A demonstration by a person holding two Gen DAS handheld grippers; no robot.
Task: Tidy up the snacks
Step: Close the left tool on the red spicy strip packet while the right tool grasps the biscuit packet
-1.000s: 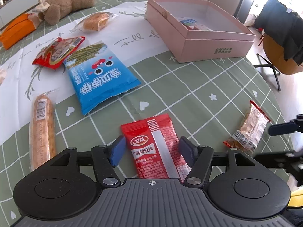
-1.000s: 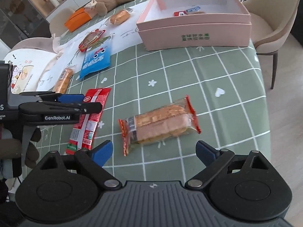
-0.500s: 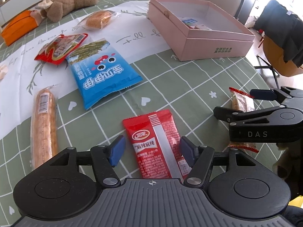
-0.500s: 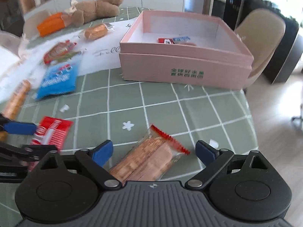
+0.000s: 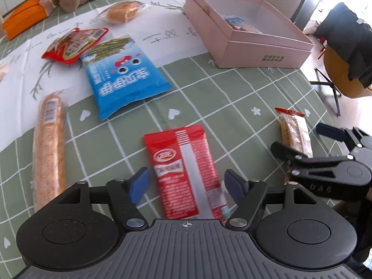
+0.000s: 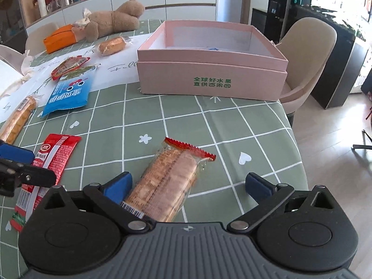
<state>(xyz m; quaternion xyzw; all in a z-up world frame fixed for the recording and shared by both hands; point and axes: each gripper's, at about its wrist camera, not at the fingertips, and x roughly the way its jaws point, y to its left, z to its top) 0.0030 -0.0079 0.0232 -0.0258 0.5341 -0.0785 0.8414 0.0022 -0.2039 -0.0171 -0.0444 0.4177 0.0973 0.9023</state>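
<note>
On my left camera, the left gripper [image 5: 186,184] is spread wide with the red packet [image 5: 184,171] lying on the tablecloth [image 5: 209,97] between its fingers, untouched. On my right camera, the right gripper [image 6: 188,184] gapes around the cracker pack [image 6: 169,181], whose side lies against the left finger; the pink box [image 6: 210,68] beyond carries green Chinese print.

Seven wrapped snacks lie loose on the table: two red packets [image 5: 186,169] [image 5: 75,43], one blue bag [image 5: 123,74], one long biscuit roll [image 5: 49,144], one clear-wrapped cracker pack [image 6: 169,181], one small bread bun [image 5: 123,11], and a glimpse of one more at the far left edge [image 5: 3,71]. There is one pink box [image 6: 209,69] with a few small packets inside, too hidden to count. One teddy bear [image 6: 114,21] and one orange pouch [image 6: 59,38] sit at the back, and two grippers are out [image 5: 186,183] [image 6: 188,183].
</note>
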